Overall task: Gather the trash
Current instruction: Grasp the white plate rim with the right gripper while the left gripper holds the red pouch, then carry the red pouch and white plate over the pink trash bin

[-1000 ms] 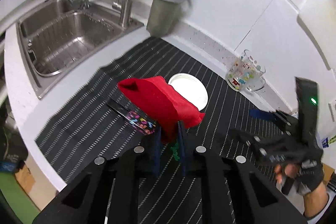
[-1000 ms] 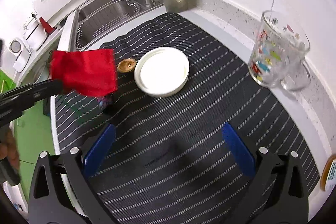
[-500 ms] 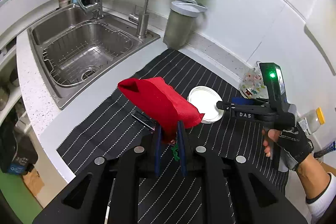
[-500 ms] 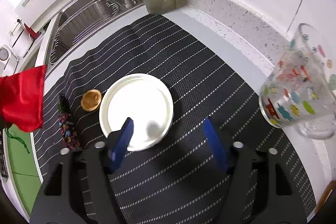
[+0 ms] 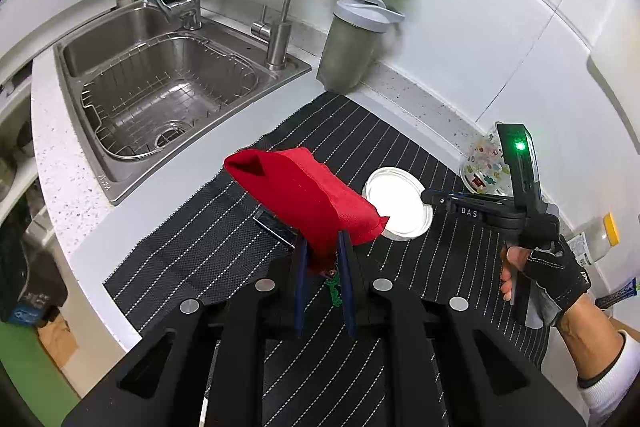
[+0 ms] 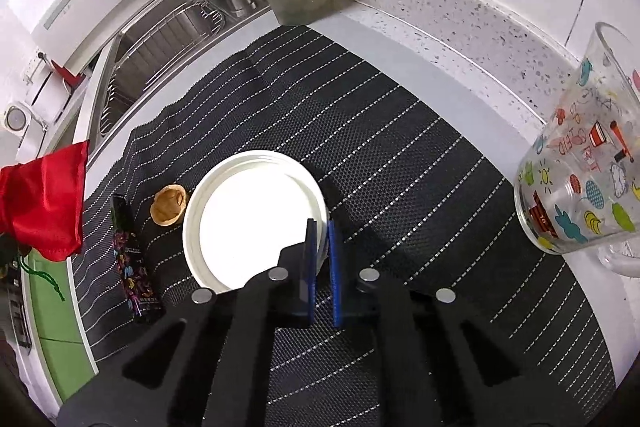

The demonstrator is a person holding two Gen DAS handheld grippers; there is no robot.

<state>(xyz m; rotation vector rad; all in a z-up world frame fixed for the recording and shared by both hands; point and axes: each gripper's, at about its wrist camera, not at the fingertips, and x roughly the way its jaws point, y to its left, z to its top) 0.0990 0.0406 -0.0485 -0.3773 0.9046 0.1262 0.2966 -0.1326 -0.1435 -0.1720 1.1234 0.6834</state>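
Two claws clamped, left claw [image 5: 323, 247] on red bag [image 5: 304, 193], right claw [image 6: 322, 235] on white lid's [image 6: 248, 215] rim.

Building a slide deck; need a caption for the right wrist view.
Right gripper shut on white lid rim, over striped mat.

Bare striped mat [image 6: 420, 163] right of white lid [image 6: 248, 211] — glass mug [image 6: 580, 183] beyond.

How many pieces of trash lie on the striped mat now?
3. The white lid is at the mat's middle, its rim between the right gripper fingers. The small brown cup lies beside it. The black wrapper lies farther left. The red bag may hide more.
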